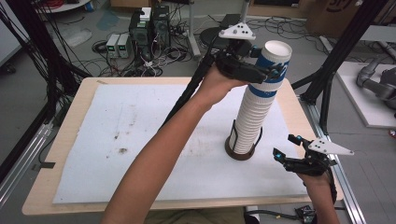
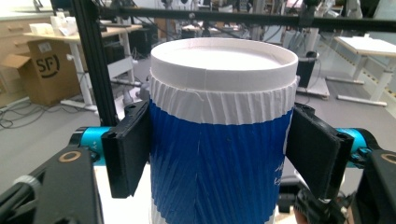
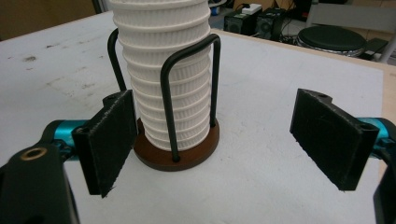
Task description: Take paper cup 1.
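Topmost cup [image 1: 274,59], blue-banded with a white rim, sits upside down at the head of a tall stack of white ribbed cups [image 1: 252,119] that leans a little toward the far right. In the left gripper view the same cup [image 2: 219,140] stands between the two black jaws, and both pads press on its blue sides: the left gripper [image 1: 273,71] is clamped on it, up high above the table. The stack stands in a holder [image 3: 180,149] with a round brown base and black wire hoops, set right of centre on the white mat [image 1: 140,140]. Near the stack's foot, by the table's right edge, the right gripper [image 1: 287,147] hovers low with its jaws spread wide and nothing between them, the holder just ahead of its jaws.
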Demonstrator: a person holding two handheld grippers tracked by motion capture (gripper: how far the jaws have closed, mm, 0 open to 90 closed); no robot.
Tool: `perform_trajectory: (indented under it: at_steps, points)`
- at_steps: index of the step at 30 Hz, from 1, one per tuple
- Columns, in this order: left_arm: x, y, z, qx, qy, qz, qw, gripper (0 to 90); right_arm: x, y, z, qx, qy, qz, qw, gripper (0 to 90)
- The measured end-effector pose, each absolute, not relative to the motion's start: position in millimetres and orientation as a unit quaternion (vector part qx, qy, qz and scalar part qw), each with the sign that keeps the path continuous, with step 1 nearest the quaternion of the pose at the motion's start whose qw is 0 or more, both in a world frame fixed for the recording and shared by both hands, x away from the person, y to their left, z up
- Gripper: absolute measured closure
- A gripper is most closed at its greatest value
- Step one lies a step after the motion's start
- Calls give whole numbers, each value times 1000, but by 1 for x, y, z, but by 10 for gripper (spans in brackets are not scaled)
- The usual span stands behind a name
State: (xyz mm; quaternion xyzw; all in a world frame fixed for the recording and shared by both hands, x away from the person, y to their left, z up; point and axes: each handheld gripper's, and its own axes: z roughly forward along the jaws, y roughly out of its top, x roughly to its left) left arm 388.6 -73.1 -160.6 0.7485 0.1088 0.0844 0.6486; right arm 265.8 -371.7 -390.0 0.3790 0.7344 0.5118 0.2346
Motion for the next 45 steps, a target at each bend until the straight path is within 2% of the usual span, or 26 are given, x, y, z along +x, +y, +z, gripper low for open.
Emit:
perform_trajectory:
  at_steps: [12,23,35,45]
  points:
    - [386,-61,-122,712,120,94,686,273,265,-371,-390,377,736,511,234,152]
    - [385,-30,-114,703,126,103,692,272,264,-368,-390,370,738,517,225,152]
    - [383,37,-131,701,147,124,687,272,262,-355,-387,356,744,522,217,152]
    - [372,86,-168,712,162,143,668,271,262,-338,-387,340,755,523,204,152]
